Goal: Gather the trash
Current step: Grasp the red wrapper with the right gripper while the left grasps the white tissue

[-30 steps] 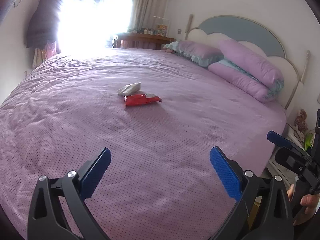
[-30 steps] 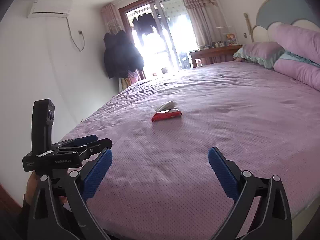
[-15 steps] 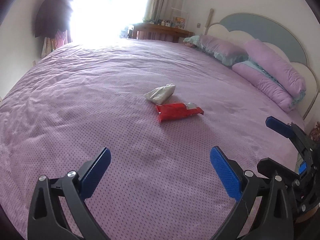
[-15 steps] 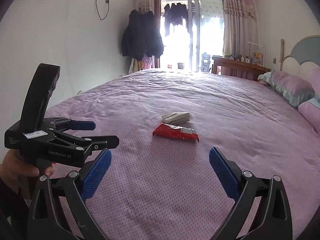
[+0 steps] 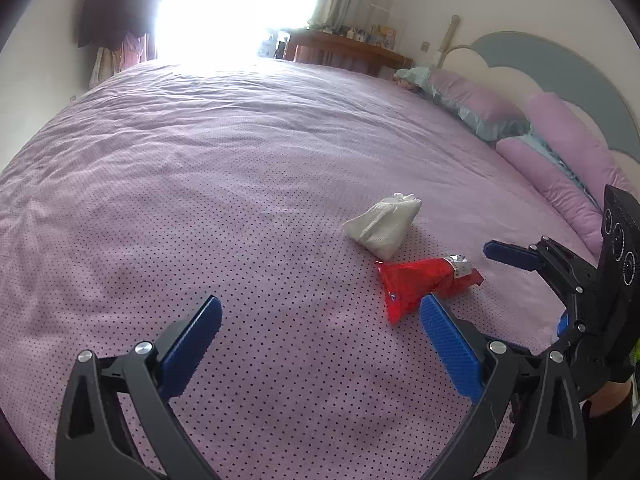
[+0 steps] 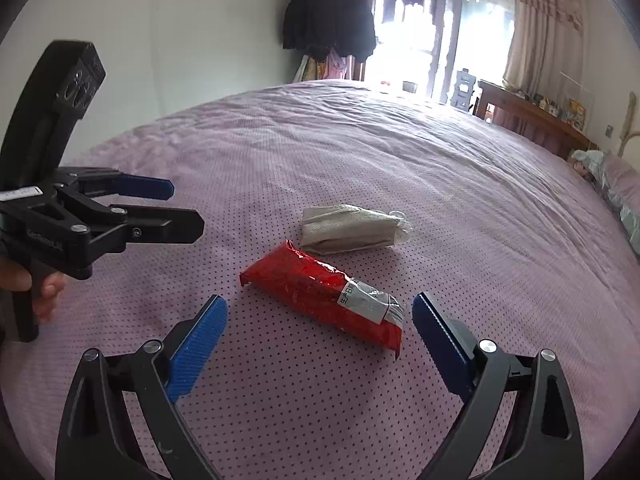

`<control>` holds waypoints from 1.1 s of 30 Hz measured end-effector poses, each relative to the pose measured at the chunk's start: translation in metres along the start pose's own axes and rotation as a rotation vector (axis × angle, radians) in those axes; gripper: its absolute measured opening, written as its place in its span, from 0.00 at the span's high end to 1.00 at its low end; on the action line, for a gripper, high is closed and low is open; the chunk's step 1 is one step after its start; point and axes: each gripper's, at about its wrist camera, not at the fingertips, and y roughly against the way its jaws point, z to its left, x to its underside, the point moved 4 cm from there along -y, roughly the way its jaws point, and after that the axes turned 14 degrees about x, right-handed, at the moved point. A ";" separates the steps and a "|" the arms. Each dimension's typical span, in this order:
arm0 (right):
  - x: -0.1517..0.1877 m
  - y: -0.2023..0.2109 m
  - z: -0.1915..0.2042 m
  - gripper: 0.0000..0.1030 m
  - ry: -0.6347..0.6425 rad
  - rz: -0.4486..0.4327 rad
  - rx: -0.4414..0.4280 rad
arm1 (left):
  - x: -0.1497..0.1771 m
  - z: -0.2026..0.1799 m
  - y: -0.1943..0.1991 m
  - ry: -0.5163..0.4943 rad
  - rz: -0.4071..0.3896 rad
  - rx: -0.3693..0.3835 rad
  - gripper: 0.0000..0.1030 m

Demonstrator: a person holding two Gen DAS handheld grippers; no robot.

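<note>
Lying flat, red wrapper (image 6: pixel 324 290) runs diagonally between right gripper (image 6: pixel 320 312) fingers

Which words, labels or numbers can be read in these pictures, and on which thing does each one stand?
Nothing reads with certainty.
Crinkled red foil wrapper: blue characters on its silver end, too small to read.
Left tool: embossed lettering on its black body, blurred.
Left tool, white sticker on top: too small.
White crumpled packet: no text visible.
</note>
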 end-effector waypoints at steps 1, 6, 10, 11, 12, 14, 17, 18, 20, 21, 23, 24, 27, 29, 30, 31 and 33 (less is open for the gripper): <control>-0.003 -0.003 0.000 0.13 0.029 -0.014 0.013 | 0.001 0.001 -0.002 0.003 0.004 0.002 0.04; -0.011 -0.025 -0.006 0.13 0.015 0.030 -0.086 | 0.004 0.005 -0.007 0.011 0.014 0.007 0.04; -0.008 -0.033 0.002 0.26 0.042 0.099 -0.177 | 0.004 0.002 -0.007 0.004 0.014 0.009 0.04; -0.005 -0.031 0.004 0.28 0.035 0.118 -0.188 | 0.004 0.001 -0.007 0.002 0.013 0.007 0.04; -0.002 -0.030 0.006 0.38 0.038 0.131 -0.203 | 0.004 0.000 -0.006 -0.001 0.010 0.008 0.04; 0.003 -0.028 0.010 0.43 0.059 0.144 -0.194 | 0.004 -0.002 -0.007 -0.003 0.014 0.009 0.04; 0.006 -0.021 0.009 0.48 0.038 0.157 -0.201 | 0.004 -0.006 -0.009 -0.008 0.020 0.008 0.04; 0.007 -0.018 0.008 0.51 0.031 0.161 -0.206 | 0.003 -0.007 -0.010 -0.014 0.021 0.009 0.04; 0.010 -0.014 0.006 0.54 0.020 0.172 -0.202 | 0.002 -0.011 -0.011 -0.034 0.027 0.009 0.04; 0.012 -0.012 0.003 0.55 0.001 0.179 -0.193 | 0.001 -0.013 -0.012 -0.049 0.027 0.004 0.04; 0.016 -0.007 -0.009 0.56 -0.065 0.189 -0.172 | -0.002 -0.018 -0.013 -0.076 0.022 0.008 0.04; 0.018 -0.005 -0.016 0.63 -0.104 0.197 -0.169 | -0.004 -0.021 -0.014 -0.091 0.019 0.012 0.04; 0.026 0.005 -0.036 0.68 -0.218 0.201 -0.177 | -0.011 -0.029 -0.019 -0.141 0.007 0.018 0.04; 0.029 0.013 -0.040 0.68 -0.235 0.184 -0.186 | -0.017 -0.034 -0.030 -0.174 0.020 0.010 0.04; 0.032 0.017 -0.042 0.68 -0.228 0.181 -0.178 | -0.020 -0.037 -0.036 -0.184 0.032 0.018 0.04; 0.032 0.020 -0.043 0.68 -0.221 0.171 -0.164 | -0.023 -0.039 -0.043 -0.198 0.049 0.027 0.04; 0.037 0.024 -0.048 0.68 -0.238 0.166 -0.167 | -0.029 -0.042 -0.059 -0.220 0.077 0.018 0.04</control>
